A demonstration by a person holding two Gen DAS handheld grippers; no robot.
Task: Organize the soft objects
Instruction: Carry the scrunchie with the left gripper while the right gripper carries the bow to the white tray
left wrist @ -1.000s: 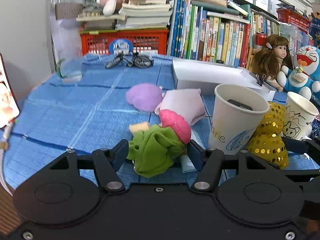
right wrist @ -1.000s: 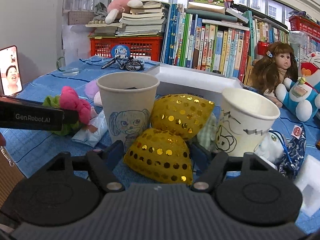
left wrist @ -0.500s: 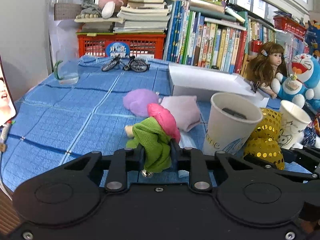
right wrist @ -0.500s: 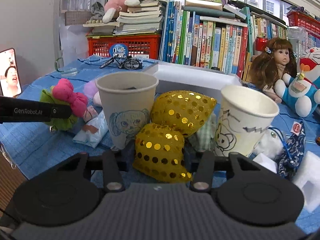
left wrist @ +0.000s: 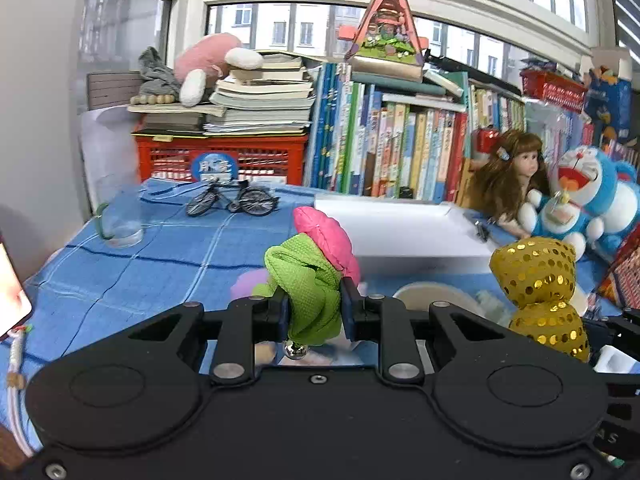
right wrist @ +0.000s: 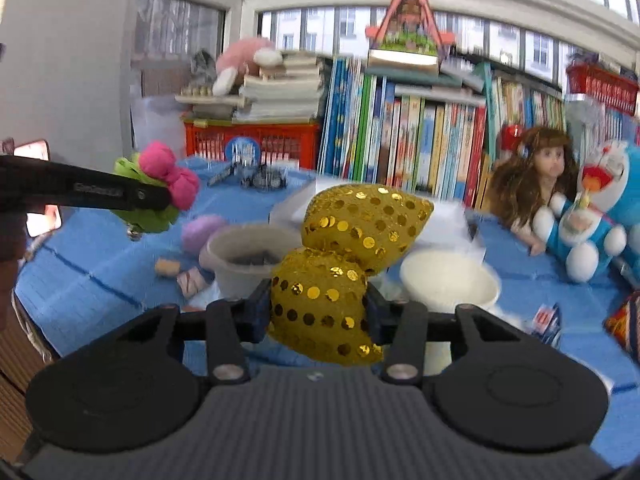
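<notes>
My left gripper (left wrist: 313,309) is shut on a green and pink fabric bow (left wrist: 312,280) and holds it up above the blue tablecloth (left wrist: 140,264). It also shows in the right wrist view (right wrist: 156,196), held in the air at the left. My right gripper (right wrist: 318,312) is shut on a gold sequin bow (right wrist: 340,264), lifted above two paper cups (right wrist: 248,260) (right wrist: 448,284). The gold bow also shows at the right of the left wrist view (left wrist: 540,292). A purple soft piece (right wrist: 202,230) lies on the cloth beside the left cup.
A white box (left wrist: 404,236), a doll (left wrist: 512,176) and a blue cat plush (left wrist: 588,200) stand behind. A toy bicycle (left wrist: 232,200), a glass (left wrist: 120,220), a red crate (left wrist: 220,156) and a row of books (left wrist: 400,152) fill the back.
Both grippers closed on their bows and lifted them off the table. The cups now sit lower in both views.
</notes>
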